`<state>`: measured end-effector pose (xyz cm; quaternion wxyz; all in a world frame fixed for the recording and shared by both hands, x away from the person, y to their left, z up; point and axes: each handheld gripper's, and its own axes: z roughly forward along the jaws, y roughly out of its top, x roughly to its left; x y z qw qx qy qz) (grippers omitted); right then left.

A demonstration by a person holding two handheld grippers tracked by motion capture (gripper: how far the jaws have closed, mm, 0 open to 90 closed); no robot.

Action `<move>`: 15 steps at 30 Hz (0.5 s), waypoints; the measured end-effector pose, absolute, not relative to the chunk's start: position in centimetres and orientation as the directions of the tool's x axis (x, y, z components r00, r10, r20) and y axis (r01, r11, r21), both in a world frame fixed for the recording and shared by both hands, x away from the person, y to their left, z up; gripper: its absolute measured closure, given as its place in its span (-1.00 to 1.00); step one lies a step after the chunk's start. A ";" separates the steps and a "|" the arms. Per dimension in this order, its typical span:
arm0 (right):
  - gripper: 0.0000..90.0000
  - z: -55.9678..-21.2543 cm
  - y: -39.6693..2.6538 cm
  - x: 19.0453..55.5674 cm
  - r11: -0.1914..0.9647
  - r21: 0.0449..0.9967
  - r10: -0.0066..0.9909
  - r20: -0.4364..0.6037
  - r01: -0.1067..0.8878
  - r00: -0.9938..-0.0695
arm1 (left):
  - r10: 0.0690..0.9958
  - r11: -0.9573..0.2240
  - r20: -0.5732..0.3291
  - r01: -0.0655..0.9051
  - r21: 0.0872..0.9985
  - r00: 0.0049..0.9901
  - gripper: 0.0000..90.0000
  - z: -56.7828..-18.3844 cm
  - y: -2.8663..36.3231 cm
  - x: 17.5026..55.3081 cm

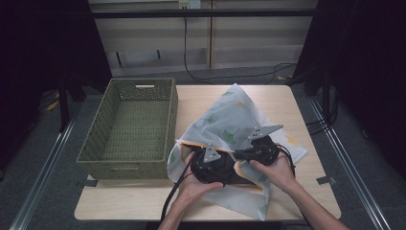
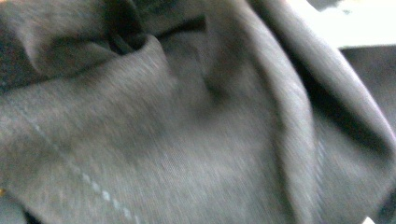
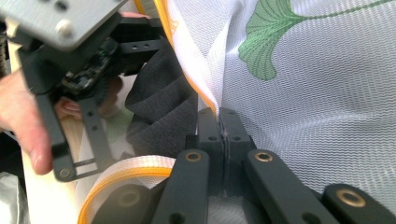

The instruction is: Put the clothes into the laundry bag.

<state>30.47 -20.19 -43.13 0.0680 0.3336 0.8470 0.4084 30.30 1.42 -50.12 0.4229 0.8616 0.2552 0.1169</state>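
White mesh laundry bag (image 1: pixel 242 125), green leaf print, orange-trimmed mouth, lies on the right half of the table (image 1: pixel 201 98). Dark grey garment (image 3: pixel 161 109) sits at the bag's mouth, partly inside, apparently being stuffed in. Right gripper (image 3: pixel 223 128) is clenched on the orange-edged rim of the bag, jaws pressed together with mesh pinched between them; likely holding the mouth up and open so the cloth can go in. Left gripper (image 1: pixel 210 165) is at the opening just beside it, pushed in toward the garment. Its own view is blurred grey fabric close up, its jaws hidden, so the grip is hard to read there; jaws appear released and spread wide, not holding the cloth. Both hands low over the near table edge, forearms coming in from the bottom, grippers nearly touching, left hand (image 1: pixel 194 184) cupped around the gripper body. Green woven basket (image 1: pixel 129 127) stands on the left of the table, just beside the bag.
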 end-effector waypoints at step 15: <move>1.00 -43.8 -20.1 30.6 0.461 0.710 0.630 0.161 0.533 -0.759 | 0.529 -0.600 0.030 0.349 0.720 0.848 -1.00 -51.0 0.3 31.3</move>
